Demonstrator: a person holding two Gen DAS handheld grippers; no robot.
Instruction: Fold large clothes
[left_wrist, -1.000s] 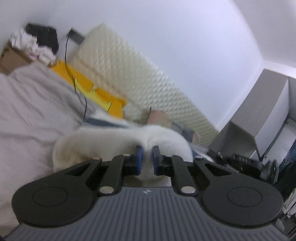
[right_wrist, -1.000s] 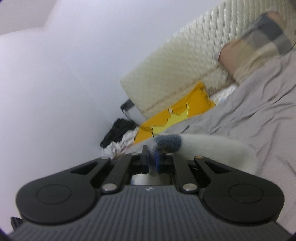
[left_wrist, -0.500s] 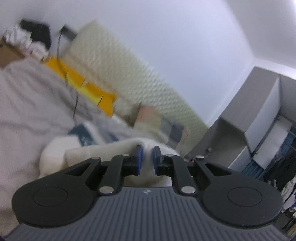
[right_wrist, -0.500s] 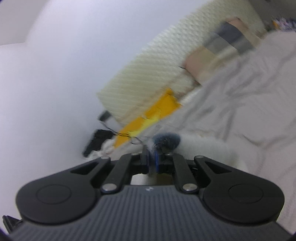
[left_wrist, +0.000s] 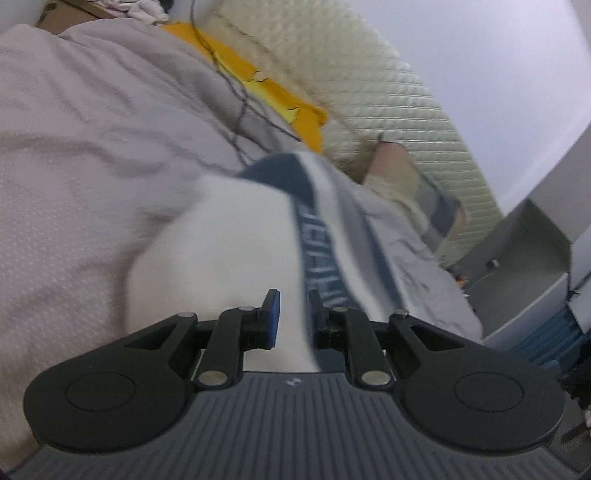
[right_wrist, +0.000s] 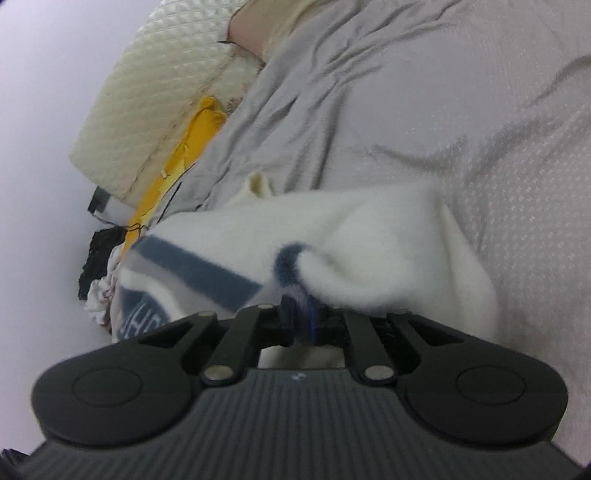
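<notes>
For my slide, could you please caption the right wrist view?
Right gripper shut on a fluffy white sweater with navy trim, above the grey bedspread.

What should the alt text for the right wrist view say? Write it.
The right gripper is pinched shut on the blue-trimmed edge of a fluffy white garment over a grey bedspread, with a cream quilted headboard behind.

Left gripper (left_wrist: 291, 314) slightly parted; right gripper (right_wrist: 301, 319) clamped, both angled down.
</notes>
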